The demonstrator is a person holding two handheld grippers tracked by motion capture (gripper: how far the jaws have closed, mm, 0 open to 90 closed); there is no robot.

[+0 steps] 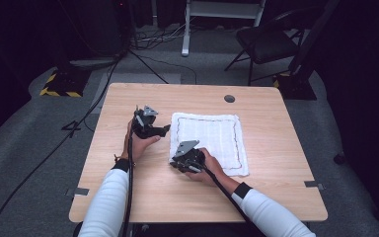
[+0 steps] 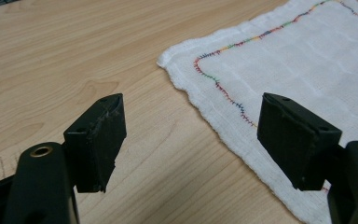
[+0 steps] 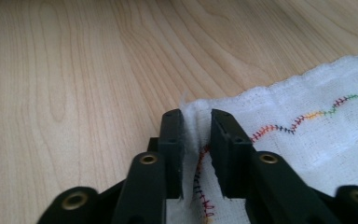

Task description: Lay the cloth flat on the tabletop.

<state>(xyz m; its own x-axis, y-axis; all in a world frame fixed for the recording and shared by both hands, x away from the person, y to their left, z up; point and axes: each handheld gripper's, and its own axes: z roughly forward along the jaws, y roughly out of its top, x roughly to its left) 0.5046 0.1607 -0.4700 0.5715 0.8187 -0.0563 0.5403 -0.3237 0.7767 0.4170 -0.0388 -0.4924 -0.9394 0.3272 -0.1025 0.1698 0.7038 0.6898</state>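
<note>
Pinching the white cloth's (image 3: 307,140) corner, the right claw (image 3: 196,154) grips (left claw (image 2: 191,140) spread).

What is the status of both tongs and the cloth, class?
Right tongs nipping cloth at its near left corner. Left tongs open, empty, over table beside cloth. Nothing in the way.

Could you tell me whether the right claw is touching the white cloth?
Touching. In the right gripper view, the right claw has its jaws nearly closed around a bunched-up corner of the white cloth, with the fabric pinched between them.
</note>
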